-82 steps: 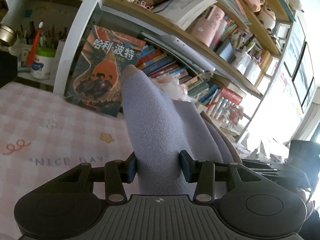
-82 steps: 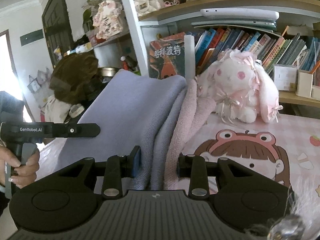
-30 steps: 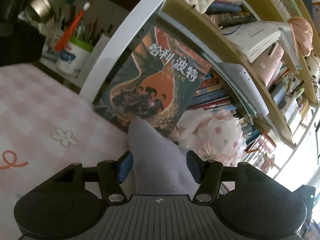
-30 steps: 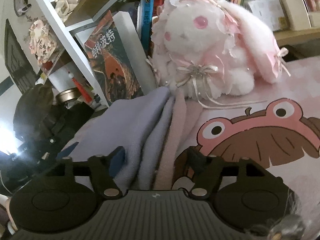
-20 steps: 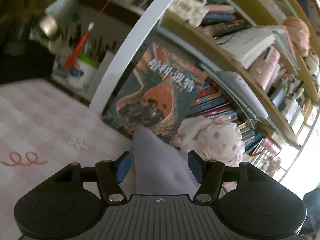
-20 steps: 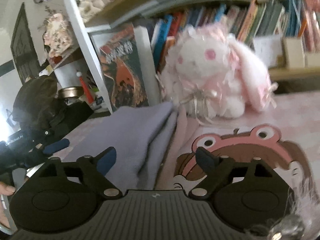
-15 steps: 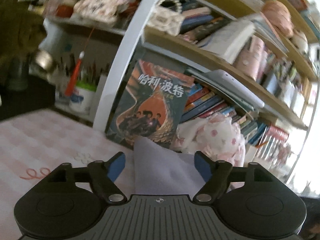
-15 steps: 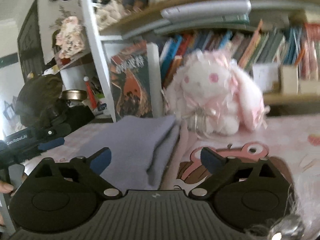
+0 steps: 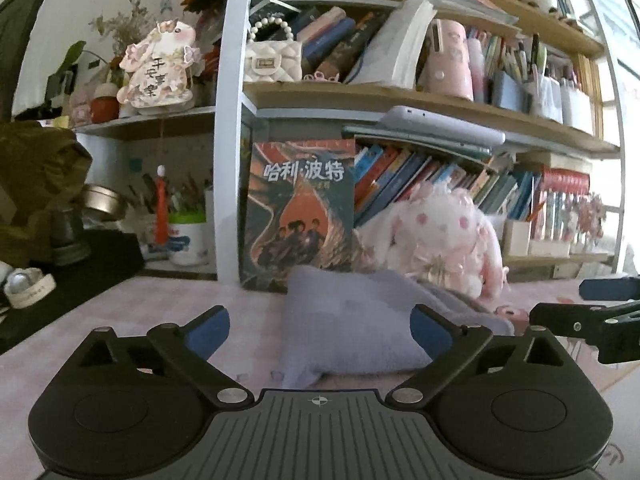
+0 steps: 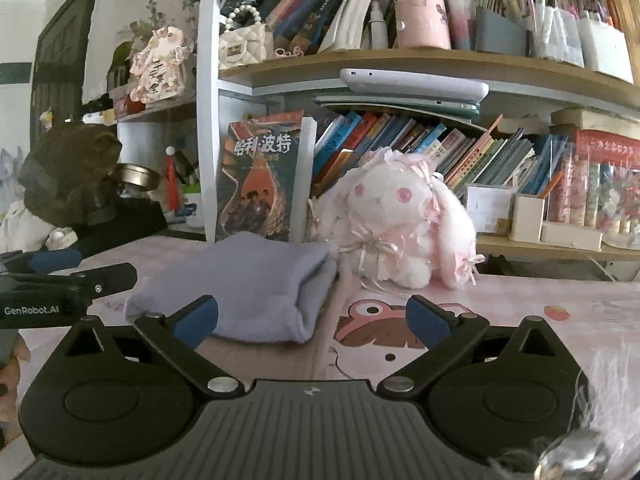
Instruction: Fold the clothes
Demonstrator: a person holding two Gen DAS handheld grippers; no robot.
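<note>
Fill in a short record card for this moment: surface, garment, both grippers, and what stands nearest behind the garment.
surface: pink cartoon-print table mat
garment: lavender knitted garment, folded into a compact pile, lying flat on the mat
left gripper: open, jaws spread wide, garment lies ahead between them, not gripped
right gripper: open, holding nothing, garment ahead to its left
behind garment: white and pink plush rabbit and upright dark illustrated book, at the foot of the bookshelf
fold status: looks folded and released

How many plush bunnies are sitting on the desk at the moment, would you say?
1: the pink-and-white bunny sits by the bookshelf, just right of the folded lavender garment. Others may be hidden.
</note>
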